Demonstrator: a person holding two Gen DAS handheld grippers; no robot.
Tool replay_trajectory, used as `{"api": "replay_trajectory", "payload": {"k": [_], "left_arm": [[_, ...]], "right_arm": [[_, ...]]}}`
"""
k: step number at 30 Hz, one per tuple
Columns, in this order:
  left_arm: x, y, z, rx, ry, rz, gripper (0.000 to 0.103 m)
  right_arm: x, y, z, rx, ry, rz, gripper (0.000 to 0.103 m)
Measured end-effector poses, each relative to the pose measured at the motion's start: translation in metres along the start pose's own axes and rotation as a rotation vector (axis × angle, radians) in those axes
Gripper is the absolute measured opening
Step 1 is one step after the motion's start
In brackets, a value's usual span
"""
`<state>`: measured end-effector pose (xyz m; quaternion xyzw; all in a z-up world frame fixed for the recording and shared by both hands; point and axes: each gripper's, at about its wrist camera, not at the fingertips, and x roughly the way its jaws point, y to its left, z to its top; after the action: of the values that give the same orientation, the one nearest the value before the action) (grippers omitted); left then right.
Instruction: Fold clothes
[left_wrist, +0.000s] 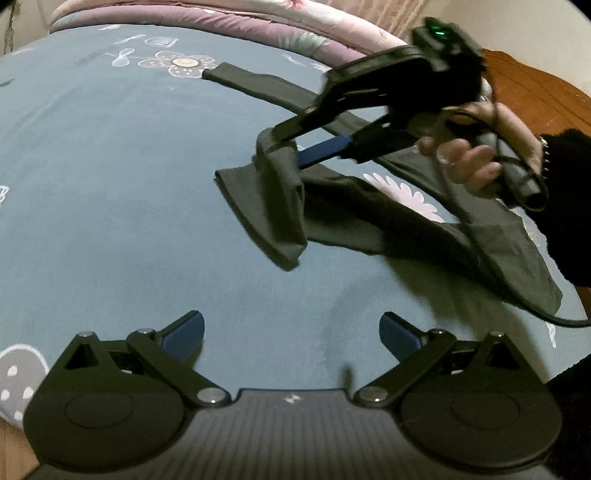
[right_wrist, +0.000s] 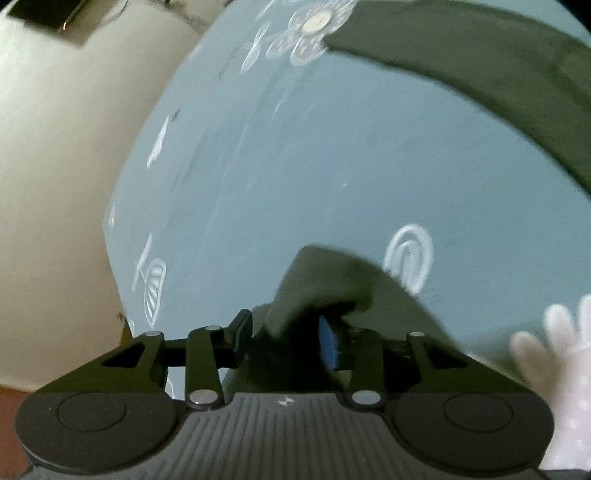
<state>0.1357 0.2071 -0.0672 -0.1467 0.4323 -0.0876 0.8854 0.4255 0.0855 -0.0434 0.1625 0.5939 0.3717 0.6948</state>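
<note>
A dark olive garment (left_wrist: 388, 218) lies on the blue-grey bedsheet (left_wrist: 129, 192). My right gripper (left_wrist: 284, 151) is shut on one end of it and holds that end lifted above the sheet. In the right wrist view the held cloth (right_wrist: 325, 280) bunches between the fingers, and another strip of the garment (right_wrist: 480, 74) lies across the sheet (right_wrist: 277, 166). My left gripper (left_wrist: 291, 332) is open and empty, low over the sheet in front of the garment.
A folded purple and pink quilt (left_wrist: 221, 18) lies along the far edge of the bed. A brown wooden surface (left_wrist: 535, 92) is at the right. A pale wall (right_wrist: 55, 166) is beyond the bed's edge. The gripper's cable (left_wrist: 517, 295) trails over the garment.
</note>
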Motion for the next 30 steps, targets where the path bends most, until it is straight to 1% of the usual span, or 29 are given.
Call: {"api": "replay_trajectory", "payload": {"k": [1, 3, 6, 10, 13, 16, 18, 21, 23, 27, 30], "left_arm": [[0.003, 0.0, 0.002, 0.001, 0.004, -0.004, 0.1], [0.009, 0.0, 0.006, 0.006, 0.013, -0.011, 0.1], [0.02, -0.003, 0.014, 0.013, 0.021, -0.035, 0.1], [0.036, -0.011, 0.021, -0.001, 0.03, -0.102, 0.1], [0.043, -0.013, 0.026, -0.036, 0.019, -0.121, 0.1], [0.044, -0.017, 0.029, -0.067, 0.024, -0.131, 0.1], [0.045, -0.026, 0.029, -0.049, 0.034, -0.149, 0.1], [0.052, -0.045, 0.03, -0.002, 0.053, -0.177, 0.1], [0.059, -0.057, 0.03, 0.018, 0.07, -0.18, 0.1], [0.073, -0.078, 0.031, 0.056, 0.092, -0.169, 0.1], [0.077, -0.087, 0.032, 0.094, 0.094, -0.134, 0.1]], "right_arm": [[-0.01, -0.001, -0.004, -0.01, -0.015, -0.002, 0.051], [-0.033, -0.002, -0.013, -0.036, -0.043, -0.011, 0.054], [-0.065, -0.005, -0.035, -0.095, -0.078, -0.06, 0.059], [-0.102, -0.015, -0.078, -0.139, -0.114, -0.137, 0.06], [-0.13, -0.037, -0.114, -0.11, -0.142, -0.162, 0.06], [-0.154, -0.052, -0.148, -0.075, -0.204, -0.2, 0.06], [-0.171, -0.064, -0.173, -0.038, -0.244, -0.233, 0.06], [-0.191, -0.082, -0.206, 0.031, -0.287, -0.247, 0.062], [-0.198, -0.092, -0.222, 0.047, -0.295, -0.282, 0.063], [-0.206, -0.108, -0.252, 0.054, -0.272, -0.374, 0.063], [-0.21, -0.118, -0.267, 0.058, -0.27, -0.396, 0.063]]}}
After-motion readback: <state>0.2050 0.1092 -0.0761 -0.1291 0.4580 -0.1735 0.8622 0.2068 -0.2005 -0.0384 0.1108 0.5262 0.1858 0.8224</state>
